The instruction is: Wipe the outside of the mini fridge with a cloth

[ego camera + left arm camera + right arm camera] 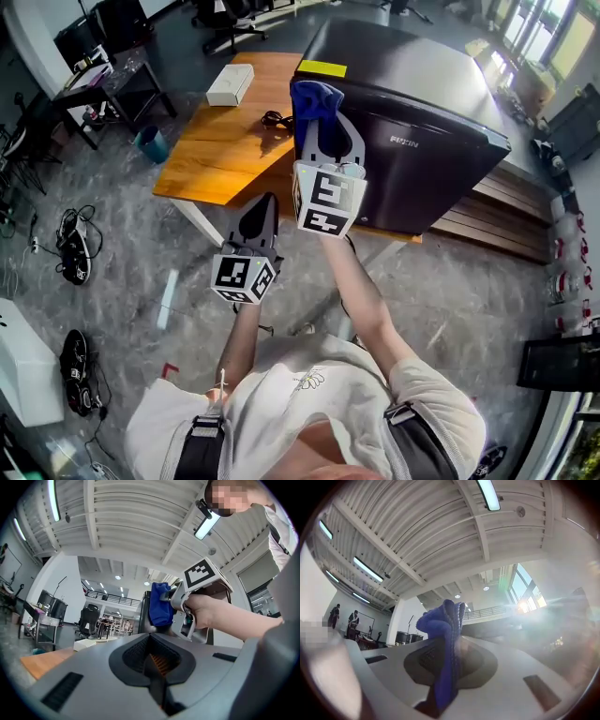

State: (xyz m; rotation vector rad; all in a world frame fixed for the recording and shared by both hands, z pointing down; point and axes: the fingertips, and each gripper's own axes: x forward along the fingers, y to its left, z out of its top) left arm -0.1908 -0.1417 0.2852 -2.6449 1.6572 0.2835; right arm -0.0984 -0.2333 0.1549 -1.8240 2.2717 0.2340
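Observation:
A black mini fridge point(412, 103) stands on a wooden table point(225, 141). My right gripper point(314, 117) is shut on a blue cloth point(312, 98), held up at the fridge's front left corner. In the right gripper view the cloth point(443, 634) bunches up between the closed jaws. In the left gripper view the cloth point(160, 603) and my right gripper point(176, 603) show against the fridge point(143, 616). My left gripper point(261, 214) hangs lower, in front of the table edge, shut with nothing in it; the left gripper view shows its jaws point(154, 667) closed together.
A white box point(230, 84) and a black cable point(275, 119) lie on the table left of the fridge. Wooden slats point(511, 220) lie on the floor at the right. A small side table point(117, 84), a teal bin point(152, 143) and shoes point(75, 248) stand at the left.

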